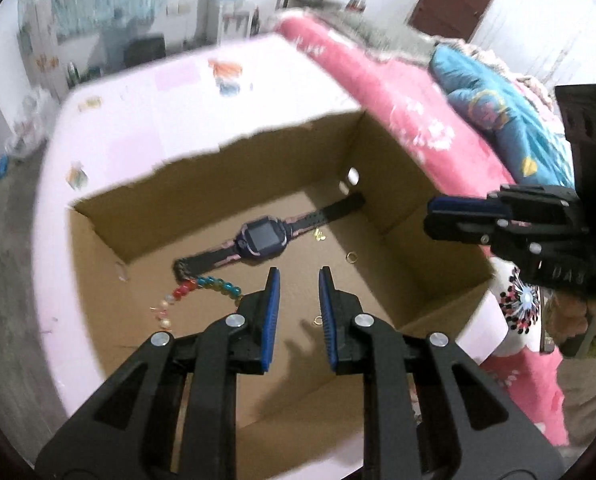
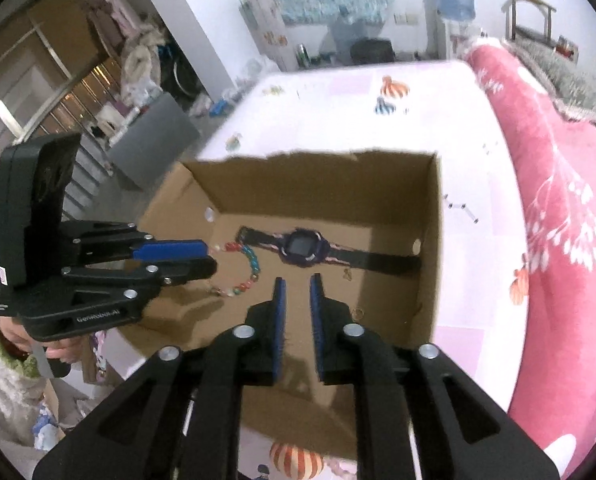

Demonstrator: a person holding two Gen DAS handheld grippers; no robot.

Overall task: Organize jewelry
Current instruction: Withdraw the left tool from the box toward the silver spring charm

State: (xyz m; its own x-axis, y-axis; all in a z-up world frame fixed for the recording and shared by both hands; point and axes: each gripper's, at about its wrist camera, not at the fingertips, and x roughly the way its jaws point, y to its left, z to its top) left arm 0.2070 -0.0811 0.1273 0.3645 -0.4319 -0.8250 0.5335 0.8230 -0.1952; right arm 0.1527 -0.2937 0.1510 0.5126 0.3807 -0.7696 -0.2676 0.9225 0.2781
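1. Cardboard box [image 1: 418, 200] sits open on a pale pink worktop [image 1: 146, 92], filling the middle of both views.
2. On the box floor at centre frame lies a watch [image 1: 264, 238] with a dark strap and purple case, stretched out flat.
3. A string of coloured beads [image 1: 202, 286] curves from 1 end of the strap, at lower left of the left wrist view; in the right wrist view the beads [image 2: 250, 268] lie left of centre.
4. Small gold rings [image 1: 352, 257] lie loose on the box floor, right of centre and apart from the watch.
5. Left tongs [image 1: 298, 276] hang over the box at bottom centre, blue pads a little apart with nothing between them.
6. Right tongs [image 2: 297, 282] likewise stand slightly parted and empty over the box floor, below the watch [image 2: 304, 246] in that view.
7. A pink blanket [image 2: 558, 200] fills the right side of the frame beside the worktop.
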